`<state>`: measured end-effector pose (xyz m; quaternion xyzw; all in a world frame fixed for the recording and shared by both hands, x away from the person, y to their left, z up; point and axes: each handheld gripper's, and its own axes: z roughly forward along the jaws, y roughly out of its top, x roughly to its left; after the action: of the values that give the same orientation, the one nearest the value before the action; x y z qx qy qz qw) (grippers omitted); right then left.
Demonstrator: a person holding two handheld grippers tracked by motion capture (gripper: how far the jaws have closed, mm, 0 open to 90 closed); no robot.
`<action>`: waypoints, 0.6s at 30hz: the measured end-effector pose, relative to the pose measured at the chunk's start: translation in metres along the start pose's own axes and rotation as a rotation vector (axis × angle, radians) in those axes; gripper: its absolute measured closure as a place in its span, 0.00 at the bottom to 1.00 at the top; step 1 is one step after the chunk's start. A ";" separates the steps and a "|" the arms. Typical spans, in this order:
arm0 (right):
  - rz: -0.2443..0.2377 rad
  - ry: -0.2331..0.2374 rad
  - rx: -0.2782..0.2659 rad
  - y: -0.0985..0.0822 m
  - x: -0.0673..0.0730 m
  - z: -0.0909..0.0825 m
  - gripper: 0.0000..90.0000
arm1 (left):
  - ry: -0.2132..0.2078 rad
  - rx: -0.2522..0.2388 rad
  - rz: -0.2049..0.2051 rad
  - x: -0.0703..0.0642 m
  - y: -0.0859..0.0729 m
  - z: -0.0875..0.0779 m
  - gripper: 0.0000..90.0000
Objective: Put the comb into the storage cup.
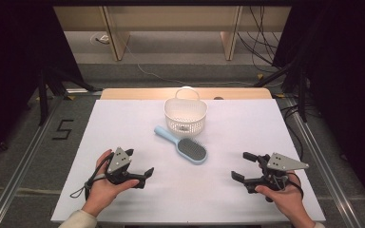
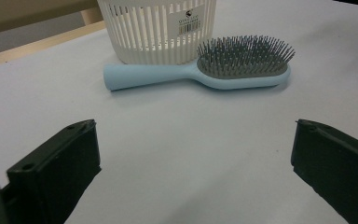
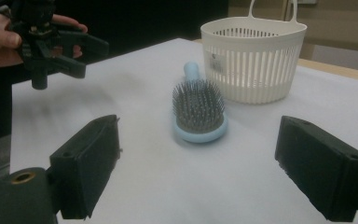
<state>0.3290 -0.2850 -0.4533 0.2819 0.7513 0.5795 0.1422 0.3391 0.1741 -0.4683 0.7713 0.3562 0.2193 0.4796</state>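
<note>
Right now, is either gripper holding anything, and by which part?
Nothing is held. The left gripper and right gripper are both open, apart from the hairbrush.

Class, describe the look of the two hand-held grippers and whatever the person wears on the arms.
Both the left gripper and the right gripper are black, each with two blocky jaws with small holes, topped by a grey three-cornered plate with dark dots. A black cable loops from the left one. A pale sleeve cuff covers the left wrist.
</note>
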 end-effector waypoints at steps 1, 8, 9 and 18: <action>0.004 0.001 -0.004 0.000 0.000 0.000 0.16 | 0.001 -0.002 -0.002 0.000 0.000 0.000 0.01; 0.009 -0.001 -0.005 0.000 0.000 0.000 0.16 | 0.006 -0.005 -0.008 0.000 0.001 0.000 0.02; 0.011 -0.001 -0.007 0.000 0.000 0.000 0.16 | 0.011 -0.005 -0.007 0.000 0.002 0.000 0.05; 0.029 -0.009 -0.003 -0.001 -0.003 0.003 0.17 | -0.019 0.056 -0.074 0.001 0.014 0.022 0.86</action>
<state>0.3331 -0.2846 -0.4557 0.2954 0.7454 0.5815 0.1376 0.3594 0.1582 -0.4649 0.7729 0.3860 0.1842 0.4687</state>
